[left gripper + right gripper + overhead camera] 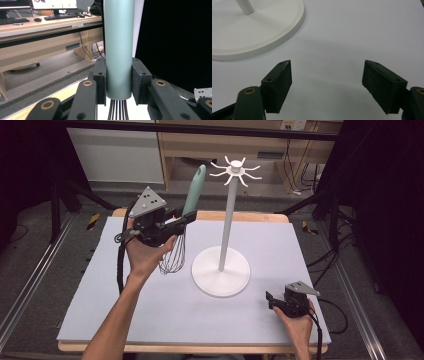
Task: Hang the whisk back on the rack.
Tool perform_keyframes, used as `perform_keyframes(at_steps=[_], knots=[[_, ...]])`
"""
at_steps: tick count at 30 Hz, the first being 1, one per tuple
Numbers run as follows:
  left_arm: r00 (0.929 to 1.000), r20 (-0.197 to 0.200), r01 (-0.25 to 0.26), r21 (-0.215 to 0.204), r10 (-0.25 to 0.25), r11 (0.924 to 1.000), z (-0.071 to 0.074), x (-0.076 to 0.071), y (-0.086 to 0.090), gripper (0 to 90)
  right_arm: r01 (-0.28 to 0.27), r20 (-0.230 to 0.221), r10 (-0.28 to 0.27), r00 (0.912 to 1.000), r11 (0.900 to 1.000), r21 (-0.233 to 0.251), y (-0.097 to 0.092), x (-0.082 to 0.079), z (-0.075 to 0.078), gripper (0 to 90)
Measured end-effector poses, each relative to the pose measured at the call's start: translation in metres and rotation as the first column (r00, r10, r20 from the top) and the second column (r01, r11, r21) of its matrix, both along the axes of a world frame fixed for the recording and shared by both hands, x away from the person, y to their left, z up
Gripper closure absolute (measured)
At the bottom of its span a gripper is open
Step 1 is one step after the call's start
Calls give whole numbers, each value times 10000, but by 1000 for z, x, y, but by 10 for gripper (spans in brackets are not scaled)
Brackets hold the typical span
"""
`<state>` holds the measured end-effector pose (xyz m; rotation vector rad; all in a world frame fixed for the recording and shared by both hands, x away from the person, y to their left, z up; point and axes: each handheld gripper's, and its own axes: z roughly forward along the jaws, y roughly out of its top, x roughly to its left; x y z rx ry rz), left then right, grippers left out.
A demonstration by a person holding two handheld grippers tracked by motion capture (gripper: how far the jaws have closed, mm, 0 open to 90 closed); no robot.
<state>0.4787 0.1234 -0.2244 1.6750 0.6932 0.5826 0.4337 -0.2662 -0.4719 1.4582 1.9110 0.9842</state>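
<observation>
While held: left gripper (186,218) jaws clamped on pale-green-handled wire whisk (191,200), lifted near table's far-left edge.
Left: hang on white hook stand (225,227).
Right gripper (327,85): jaws apart, empty, near-right corner.

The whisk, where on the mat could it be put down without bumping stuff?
The whisk hangs from the left gripper. Bare mat spreads between the stand's base and the near edge, and along the far right corner. It is crowded at the base and by the right gripper.
</observation>
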Motion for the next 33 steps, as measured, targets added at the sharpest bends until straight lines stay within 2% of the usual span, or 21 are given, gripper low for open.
perform_keyframes(at_steps=[25,33], knots=[[9998,-27,192,252,-191,9995,1,10,-18,686,41,-11,-41,10000,10000,65,-2,0,1,242],[9998,-80,180,406,-177,9990,-3,14,-24,686,15,-1,-15,10000,10000,25,-3,0,0,242]])
